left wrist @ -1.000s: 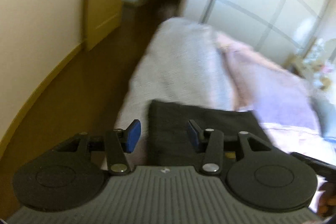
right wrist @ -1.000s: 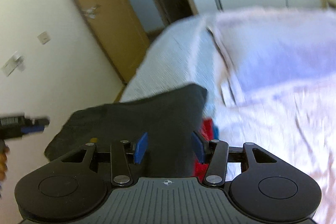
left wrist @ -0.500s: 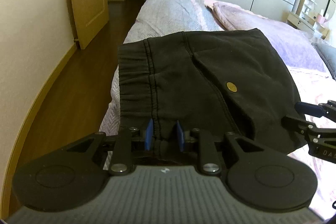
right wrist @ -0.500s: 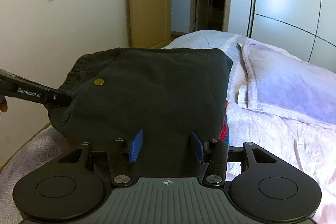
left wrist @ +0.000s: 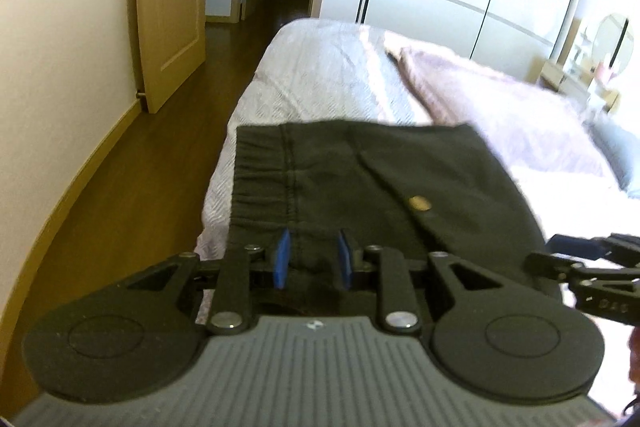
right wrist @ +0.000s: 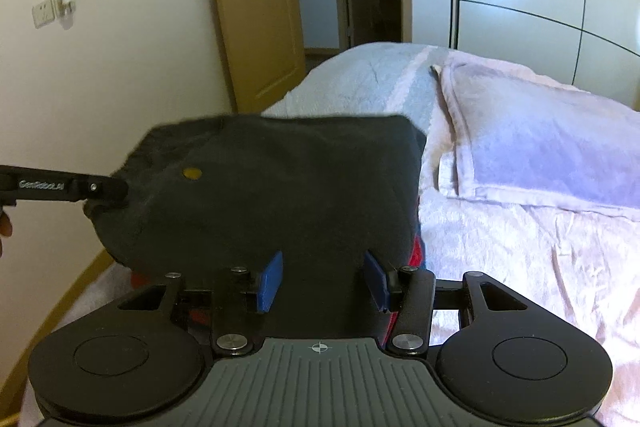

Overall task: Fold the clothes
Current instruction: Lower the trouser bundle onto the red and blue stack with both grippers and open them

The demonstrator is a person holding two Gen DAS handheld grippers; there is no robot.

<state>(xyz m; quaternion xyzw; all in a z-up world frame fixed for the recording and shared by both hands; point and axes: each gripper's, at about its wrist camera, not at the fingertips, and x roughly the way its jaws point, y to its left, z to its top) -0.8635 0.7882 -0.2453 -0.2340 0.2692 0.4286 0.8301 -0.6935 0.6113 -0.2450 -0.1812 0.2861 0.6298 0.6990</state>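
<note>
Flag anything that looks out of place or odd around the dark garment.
A red and blue item peeks out under the black folded garment, at its right edge on the bed. Nothing else stands out.

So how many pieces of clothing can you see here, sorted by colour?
black garment: 1
red garment, only an edge peeking out beneath the black one: 1
Total: 2
</note>
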